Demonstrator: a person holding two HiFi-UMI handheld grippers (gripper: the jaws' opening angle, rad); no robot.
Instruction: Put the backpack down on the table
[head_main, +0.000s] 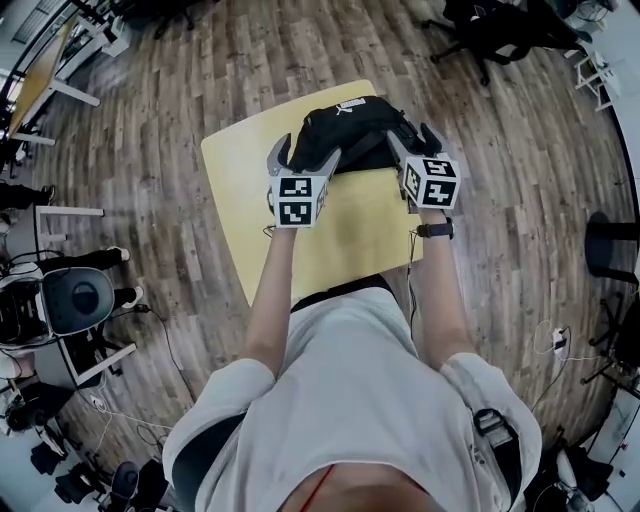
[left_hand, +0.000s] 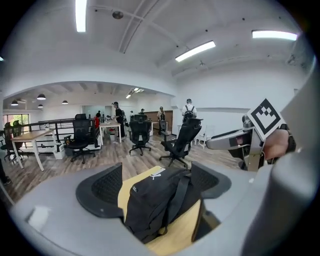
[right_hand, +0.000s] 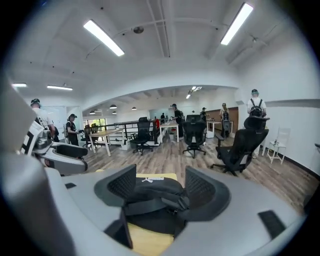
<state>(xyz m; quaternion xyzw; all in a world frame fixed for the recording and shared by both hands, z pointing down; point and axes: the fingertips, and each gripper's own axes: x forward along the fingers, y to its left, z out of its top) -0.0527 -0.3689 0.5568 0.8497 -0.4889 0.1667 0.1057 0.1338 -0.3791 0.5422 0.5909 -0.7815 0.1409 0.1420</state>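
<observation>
A black backpack (head_main: 350, 135) lies on the far half of the yellow table (head_main: 240, 180), straps facing up. My left gripper (head_main: 303, 160) hovers above its near left side and my right gripper (head_main: 414, 140) above its near right side. Both stand open and hold nothing. In the left gripper view the backpack (left_hand: 155, 200) rests below and beyond the wide-open jaws of the left gripper (left_hand: 156, 184), apart from them. The right gripper view has the backpack (right_hand: 152, 192) lying below the right gripper (right_hand: 160, 187), its straps clear of the pads.
The small table stands alone on a wooden floor (head_main: 500, 200). Black office chairs (left_hand: 182, 140) and desks (right_hand: 107, 135) stand farther off, with several people near them. A grey chair (head_main: 75, 300) stands at my left, and cables (head_main: 150, 330) run across the floor.
</observation>
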